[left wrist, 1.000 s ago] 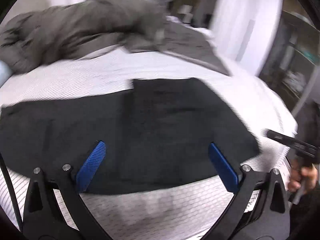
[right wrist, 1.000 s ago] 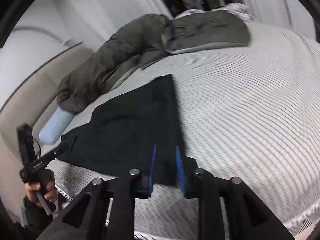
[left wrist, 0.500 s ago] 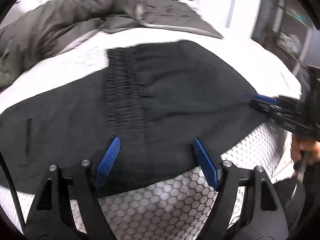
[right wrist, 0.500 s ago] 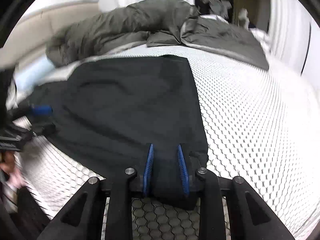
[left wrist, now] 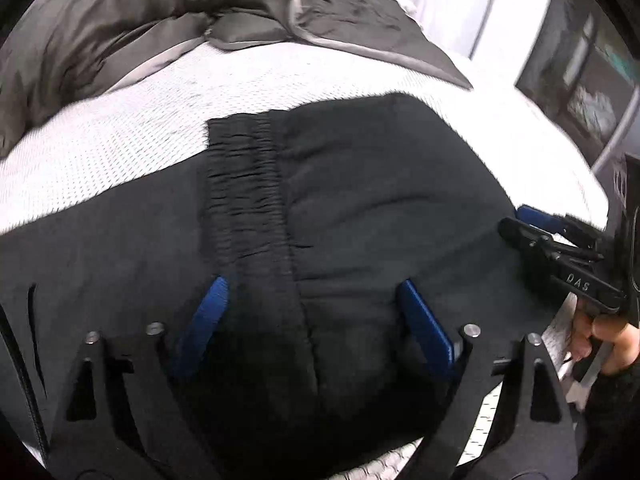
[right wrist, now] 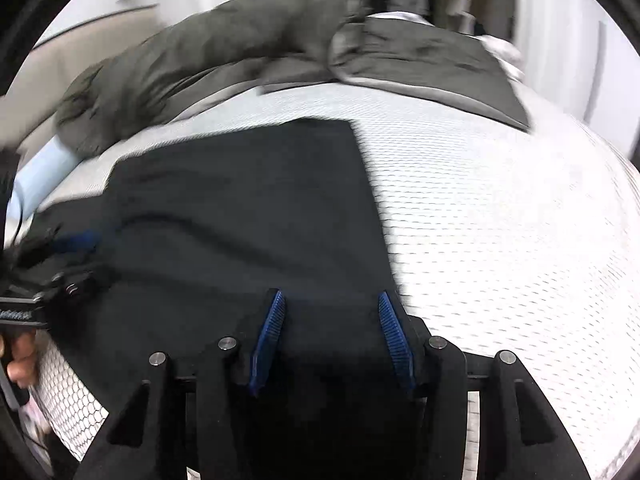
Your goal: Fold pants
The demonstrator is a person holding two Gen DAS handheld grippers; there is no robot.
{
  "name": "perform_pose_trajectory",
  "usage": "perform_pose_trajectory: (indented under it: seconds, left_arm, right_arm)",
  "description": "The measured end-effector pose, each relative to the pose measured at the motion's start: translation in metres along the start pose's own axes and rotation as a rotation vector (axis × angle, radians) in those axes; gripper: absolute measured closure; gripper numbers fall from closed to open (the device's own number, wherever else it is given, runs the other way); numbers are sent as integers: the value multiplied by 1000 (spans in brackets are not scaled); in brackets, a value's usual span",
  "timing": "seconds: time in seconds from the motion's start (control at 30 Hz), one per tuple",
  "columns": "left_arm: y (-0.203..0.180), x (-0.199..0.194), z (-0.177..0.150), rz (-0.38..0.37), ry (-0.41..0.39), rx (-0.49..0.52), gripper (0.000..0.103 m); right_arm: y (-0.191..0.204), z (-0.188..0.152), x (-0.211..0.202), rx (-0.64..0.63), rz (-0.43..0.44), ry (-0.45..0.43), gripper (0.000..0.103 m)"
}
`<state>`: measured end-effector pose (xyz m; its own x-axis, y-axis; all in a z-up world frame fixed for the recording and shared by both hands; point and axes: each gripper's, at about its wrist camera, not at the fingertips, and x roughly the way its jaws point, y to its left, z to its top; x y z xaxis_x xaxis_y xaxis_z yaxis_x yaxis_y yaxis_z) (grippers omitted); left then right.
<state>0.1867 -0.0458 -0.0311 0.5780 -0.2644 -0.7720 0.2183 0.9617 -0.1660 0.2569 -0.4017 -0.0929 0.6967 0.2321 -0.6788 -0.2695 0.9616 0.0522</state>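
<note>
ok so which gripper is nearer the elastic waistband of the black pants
Left. The left gripper hangs over the waistband, which runs between its fingers; the right gripper is at the pants' other end.

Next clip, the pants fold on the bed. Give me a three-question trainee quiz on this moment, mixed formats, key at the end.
1. True or false: the black pants lie on the white mattress.
2. Multiple choice: what lies between the blue pads of the right gripper? A) bare mattress B) pants fabric C) the grey duvet
3. Short answer: which part of the pants runs up from between the fingers of the left gripper?

Key
1. True.
2. B. The jaws have just been opening, and the pads stand apart over the fabric's near edge.
3. The gathered elastic waistband.
</note>
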Motion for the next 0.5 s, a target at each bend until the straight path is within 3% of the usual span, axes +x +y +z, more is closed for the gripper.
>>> perform_pose_trajectory:
  seconds: [0.1,0.17,0.23,0.3,0.37,0.43,0.5]
  left_arm:
    - [-7,-13,18,-35,-53,12,16]
    - [-19,-6,41,16,-66,71,16]
    - [-20,14,62,71,-49,100,16]
    - [-14,38,77,76,21,86,22]
    - [0,51,78,96,80,68,21]
    - [19,56,72,58,102,35,20]
    - [38,54,68,-12,97,-35,20]
  right_arm:
    - [7,17,-9,27,81,-31,52]
    - [27,33,3,11,115,-10,51]
    - [47,50,25,23,134,27,51]
    - [52,55,42,20,169,32,51]
    - [50,61,69,-15,153,94,52]
    - [47,65,75,-60,127,108,52]
    - [38,73,70,-94,-9,97,51]
